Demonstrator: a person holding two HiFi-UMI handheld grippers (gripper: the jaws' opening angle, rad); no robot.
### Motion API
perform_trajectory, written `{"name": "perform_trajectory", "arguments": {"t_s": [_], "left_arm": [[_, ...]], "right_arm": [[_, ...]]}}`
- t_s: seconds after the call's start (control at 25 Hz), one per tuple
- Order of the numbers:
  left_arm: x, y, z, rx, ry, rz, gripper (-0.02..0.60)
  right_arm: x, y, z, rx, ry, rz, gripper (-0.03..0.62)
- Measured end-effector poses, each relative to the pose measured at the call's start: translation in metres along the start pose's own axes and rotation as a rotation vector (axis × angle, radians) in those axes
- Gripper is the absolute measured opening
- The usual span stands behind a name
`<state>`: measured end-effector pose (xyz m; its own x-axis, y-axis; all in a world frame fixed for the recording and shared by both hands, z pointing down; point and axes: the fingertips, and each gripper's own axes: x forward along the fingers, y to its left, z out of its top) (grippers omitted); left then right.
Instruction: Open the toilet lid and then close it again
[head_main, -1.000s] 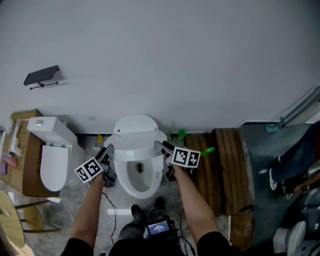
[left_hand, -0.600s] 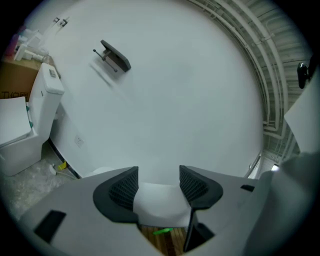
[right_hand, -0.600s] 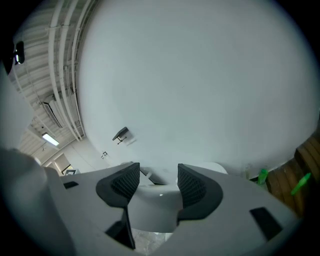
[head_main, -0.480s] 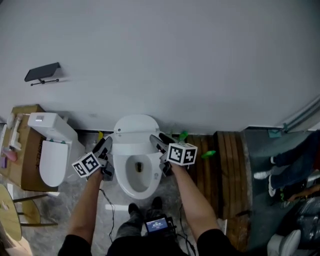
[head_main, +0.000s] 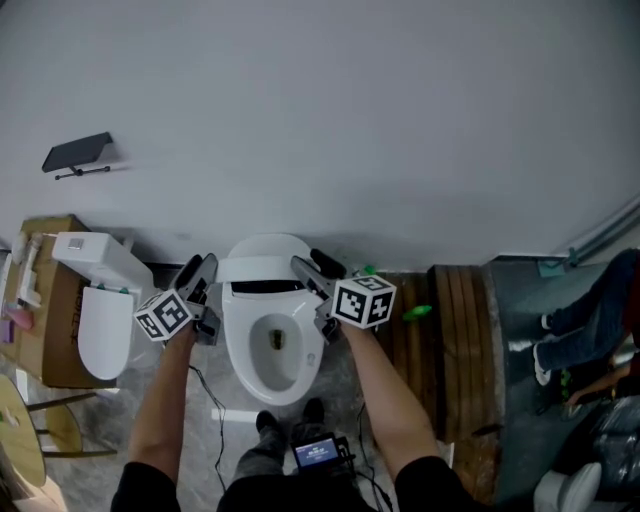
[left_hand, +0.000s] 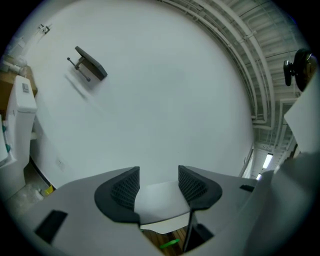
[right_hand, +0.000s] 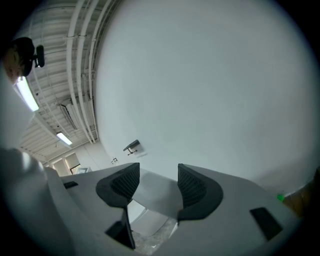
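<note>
The white toilet (head_main: 270, 350) stands against the wall, its bowl open. Its lid (head_main: 262, 264) is tilted up towards the wall, and I see its front edge from above. My left gripper (head_main: 198, 272) is at the lid's left side and my right gripper (head_main: 316, 270) is at its right side. In the left gripper view the white lid (left_hand: 159, 201) fills the gap between the jaws of the gripper (left_hand: 159, 184), which have just been closing on it. In the right gripper view the lid (right_hand: 154, 196) sits between the pads of the gripper (right_hand: 154, 181) as well.
A second white toilet (head_main: 100, 305) rests on a cardboard box (head_main: 52, 345) at the left. Wooden planks (head_main: 450, 320) lie at the right, with a green object (head_main: 416, 312) beside them. A black shelf (head_main: 78, 151) hangs on the wall. A person's legs (head_main: 600, 300) show at far right.
Both grippers have risen and moved towards the wall with the lid between them. The lid has swung up from lying low over the seat to a steep tilt.
</note>
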<state>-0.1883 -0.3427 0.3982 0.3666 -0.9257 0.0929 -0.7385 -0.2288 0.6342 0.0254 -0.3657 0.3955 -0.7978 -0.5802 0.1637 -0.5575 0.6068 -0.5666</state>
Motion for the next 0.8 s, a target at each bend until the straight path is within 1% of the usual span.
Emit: {"name": "perform_trajectory", "arguments": {"t_s": [0.08, 0.2, 0.32, 0.4, 0.52, 0.64, 0.68, 0.72, 0.76, 0.8], "left_arm": [[0.008, -0.003, 0.006, 0.023, 0.006, -0.017, 0.249], [0.016, -0.008, 0.013, 0.054, 0.011, -0.087, 0.249], [0.023, -0.015, 0.018, 0.085, 0.012, -0.140, 0.249], [0.024, -0.018, 0.020, 0.099, 0.014, -0.178, 0.249], [0.026, -0.023, 0.020, 0.111, 0.041, -0.248, 0.249], [0.029, -0.022, 0.021, 0.119, 0.068, -0.280, 0.249], [0.029, -0.022, 0.022, 0.119, 0.073, -0.286, 0.249], [0.029, -0.022, 0.022, 0.117, 0.076, -0.290, 0.249], [0.030, -0.022, 0.022, 0.115, 0.079, -0.293, 0.249], [0.032, -0.022, 0.024, 0.112, 0.079, -0.296, 0.249]], "right_arm": [[0.003, 0.005, 0.004, -0.089, 0.005, 0.017, 0.247], [0.005, 0.016, 0.010, -0.273, 0.020, 0.029, 0.247], [0.007, 0.022, 0.016, -0.486, 0.055, 0.002, 0.247], [0.010, 0.025, 0.018, -0.587, 0.078, -0.004, 0.247], [0.014, 0.027, 0.015, -0.687, 0.131, -0.015, 0.247], [0.022, 0.014, 0.008, -0.766, 0.188, -0.076, 0.247], [0.024, 0.008, 0.009, -0.774, 0.191, -0.103, 0.242], [0.025, 0.004, 0.011, -0.774, 0.189, -0.126, 0.218], [0.026, 0.001, 0.013, -0.772, 0.188, -0.139, 0.194], [0.028, 0.000, 0.015, -0.770, 0.188, -0.145, 0.184]]}}
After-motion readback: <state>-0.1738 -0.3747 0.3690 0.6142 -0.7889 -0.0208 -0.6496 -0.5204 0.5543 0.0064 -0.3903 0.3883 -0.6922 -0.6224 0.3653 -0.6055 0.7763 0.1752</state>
